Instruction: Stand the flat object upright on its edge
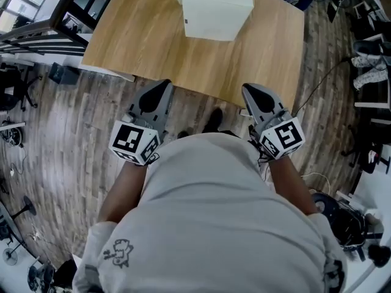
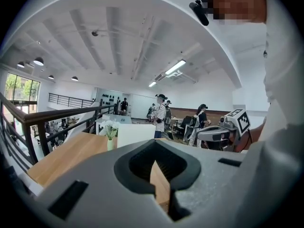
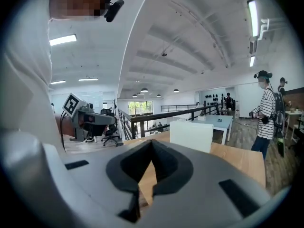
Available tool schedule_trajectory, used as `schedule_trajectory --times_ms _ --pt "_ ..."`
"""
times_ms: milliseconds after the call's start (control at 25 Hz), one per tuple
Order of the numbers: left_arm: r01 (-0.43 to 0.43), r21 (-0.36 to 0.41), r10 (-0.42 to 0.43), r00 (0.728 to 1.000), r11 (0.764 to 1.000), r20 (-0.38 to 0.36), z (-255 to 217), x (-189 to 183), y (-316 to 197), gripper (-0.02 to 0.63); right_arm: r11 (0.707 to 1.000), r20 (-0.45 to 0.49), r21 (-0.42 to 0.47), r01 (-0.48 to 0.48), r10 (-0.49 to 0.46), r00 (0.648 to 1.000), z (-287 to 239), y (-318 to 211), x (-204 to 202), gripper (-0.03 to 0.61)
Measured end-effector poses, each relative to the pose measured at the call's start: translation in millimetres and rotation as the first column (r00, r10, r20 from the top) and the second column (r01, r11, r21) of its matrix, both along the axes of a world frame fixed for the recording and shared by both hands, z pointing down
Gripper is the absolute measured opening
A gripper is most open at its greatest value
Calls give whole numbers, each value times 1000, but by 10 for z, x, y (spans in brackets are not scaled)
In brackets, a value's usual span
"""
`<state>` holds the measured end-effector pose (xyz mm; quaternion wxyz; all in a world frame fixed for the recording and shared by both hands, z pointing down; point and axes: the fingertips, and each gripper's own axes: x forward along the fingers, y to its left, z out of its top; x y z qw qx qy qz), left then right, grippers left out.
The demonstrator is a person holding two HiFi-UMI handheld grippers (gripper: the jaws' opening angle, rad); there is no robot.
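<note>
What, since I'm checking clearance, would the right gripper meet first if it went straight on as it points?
Probably the wooden table top, short of the white flat object; the right gripper tilts slightly down, depth unclear.

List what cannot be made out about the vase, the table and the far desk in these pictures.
- Vase: in the head view the white board hides most of it; only leaves show at the top edge.
- Table: its far end is cut off by the head view's top edge.
- Things on the far white desk: too small to name in the right gripper view.
</note>
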<state>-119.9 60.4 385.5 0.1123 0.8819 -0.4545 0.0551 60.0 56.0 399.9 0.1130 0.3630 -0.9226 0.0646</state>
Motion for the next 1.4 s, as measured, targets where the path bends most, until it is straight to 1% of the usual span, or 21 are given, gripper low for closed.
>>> schedule_trajectory --times_ms 80,200,440,640,840,960,1120,1400 --pt "-3 2 3 1000 1000 -17 -15 -141 145 6 1000 -4 15 -17 17 1000 -35 152 -90 5" --pt "-15 18 15 1000 1000 -14 -40 -303 378 6 999 -5 27 -39 39 999 -74 402 -200 5" --pt "-44 62 44 999 997 -5 -102 -481 775 6 995 -13 58 -80 81 997 -129 857 -320 5" --pt "-56 73 58 998 996 -15 -122 -597 1001 6 993 16 58 -100 99 995 -185 1154 -390 5" --pt "-62 78 65 997 995 -35 -192 -577 1156 6 991 15 73 -110 109 994 -254 1358 -293 5" --pt "-51 96 56 998 994 -41 -263 -583 1215 6 990 17 86 -111 110 994 -320 1442 -255 5" --pt "-42 114 46 998 993 -32 -297 -598 1256 6 988 21 98 -116 115 993 -347 1491 -228 5" --pt "-44 118 50 998 992 -47 -313 -580 1311 6 988 36 94 -119 116 993 -309 1517 -235 5"
